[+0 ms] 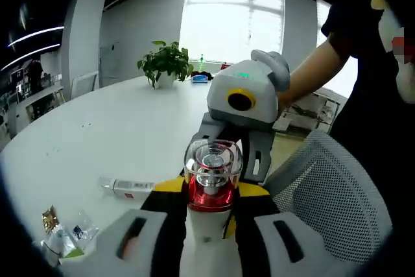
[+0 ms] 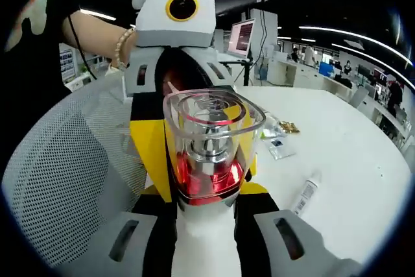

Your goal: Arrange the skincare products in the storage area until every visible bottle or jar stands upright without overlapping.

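The pump bottle [image 1: 212,180], hard, glossy and top-heavy under its clear cap, is pinched by both grippers [image 1: 212,225] [image 2: 206,222]; grip the white body, not the slippery cap.

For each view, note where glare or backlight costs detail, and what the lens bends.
Left gripper view: the window is blown out, backlighting the plant; the table edge curves. Right gripper view: the bottle, close to the lens, shows highlights on its clear cap; the mesh chair bulges.
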`<state>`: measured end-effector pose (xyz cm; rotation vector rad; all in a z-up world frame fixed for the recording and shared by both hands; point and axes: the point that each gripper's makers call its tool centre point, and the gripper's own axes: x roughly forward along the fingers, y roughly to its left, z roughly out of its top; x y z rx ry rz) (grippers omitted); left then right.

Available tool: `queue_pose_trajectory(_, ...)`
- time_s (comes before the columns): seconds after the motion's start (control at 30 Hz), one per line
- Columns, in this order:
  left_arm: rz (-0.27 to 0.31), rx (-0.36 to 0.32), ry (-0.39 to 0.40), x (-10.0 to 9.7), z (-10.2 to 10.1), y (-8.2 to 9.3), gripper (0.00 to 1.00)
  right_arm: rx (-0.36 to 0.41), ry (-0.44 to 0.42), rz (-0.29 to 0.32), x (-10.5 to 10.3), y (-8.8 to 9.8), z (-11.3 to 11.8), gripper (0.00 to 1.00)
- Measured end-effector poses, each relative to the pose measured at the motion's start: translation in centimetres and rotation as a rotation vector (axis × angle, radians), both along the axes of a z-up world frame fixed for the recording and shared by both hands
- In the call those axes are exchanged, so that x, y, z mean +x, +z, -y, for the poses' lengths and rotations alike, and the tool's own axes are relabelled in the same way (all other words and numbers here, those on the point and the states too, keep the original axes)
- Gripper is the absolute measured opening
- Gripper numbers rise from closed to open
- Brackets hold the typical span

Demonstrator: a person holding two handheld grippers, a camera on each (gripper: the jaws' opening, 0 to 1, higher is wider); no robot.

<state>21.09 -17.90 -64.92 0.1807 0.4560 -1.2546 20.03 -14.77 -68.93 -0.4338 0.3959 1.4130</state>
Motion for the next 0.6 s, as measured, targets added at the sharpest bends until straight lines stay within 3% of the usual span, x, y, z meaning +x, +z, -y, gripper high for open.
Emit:
queue_pose_trajectory(0.37,-0.012,-0.016,-0.016,1.6,3.2,0.1,0.23,-0.001,-0.075,0.015,2.5,-0.1,3.0,0.33)
queue_pose_trajectory(0.6,0.007,0.007,-0.066,4.1,4.8,0.3,0.23,-0.002,-0.127,0.007,5.1,0.1,4.4,0.33)
